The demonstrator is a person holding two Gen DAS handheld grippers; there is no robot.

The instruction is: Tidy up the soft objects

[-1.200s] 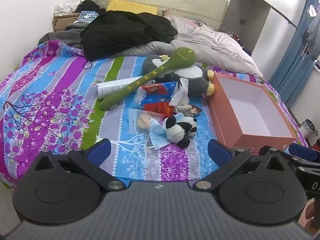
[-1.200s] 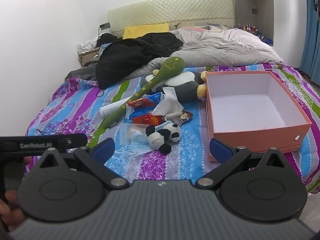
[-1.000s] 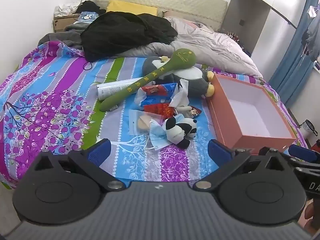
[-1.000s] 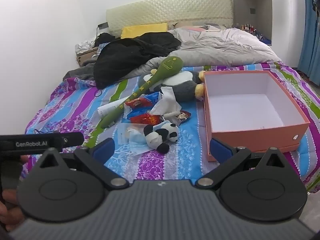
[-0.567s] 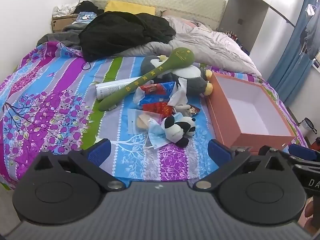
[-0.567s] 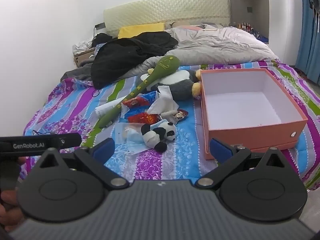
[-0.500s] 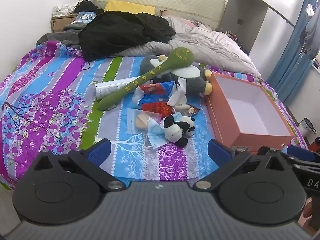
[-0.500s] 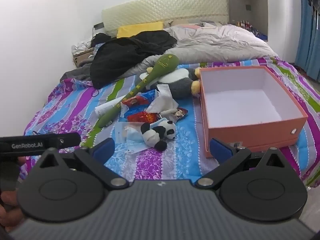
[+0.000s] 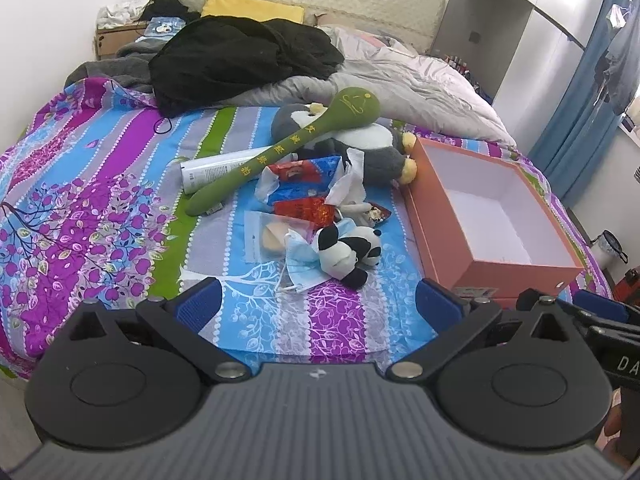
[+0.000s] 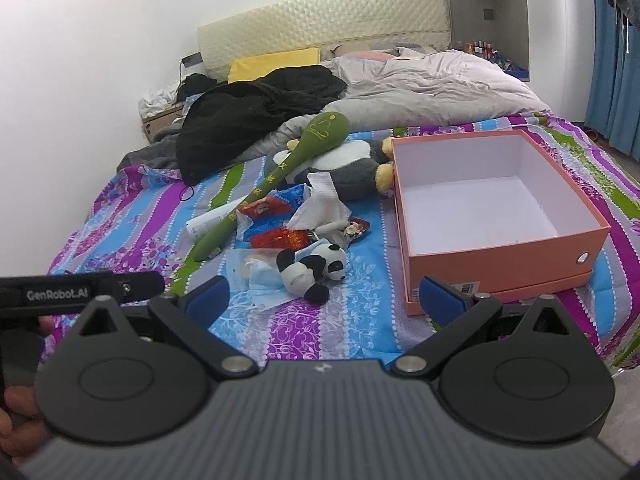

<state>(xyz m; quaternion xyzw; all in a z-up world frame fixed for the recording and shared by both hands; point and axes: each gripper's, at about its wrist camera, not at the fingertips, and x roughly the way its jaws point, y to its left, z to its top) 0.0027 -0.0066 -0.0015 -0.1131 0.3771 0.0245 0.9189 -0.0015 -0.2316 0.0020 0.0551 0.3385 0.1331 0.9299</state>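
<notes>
I hold both the left tongs [image 9: 318,304] and right tongs [image 10: 326,298] spread wide and empty above the bed [image 9: 100,184], near the panda plush [image 10: 312,266].

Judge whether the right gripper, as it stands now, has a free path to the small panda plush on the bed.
Probably yes. The right gripper is open and empty, and the panda plush lies just ahead of its fingers on the bedspread, with nothing between them. The blue face mask touching it might get caught in the grasp.

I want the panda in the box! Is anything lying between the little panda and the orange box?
No. Between the little panda and the orange box there is only bare striped bedsheet. The right wrist view shows that gap best.
</notes>
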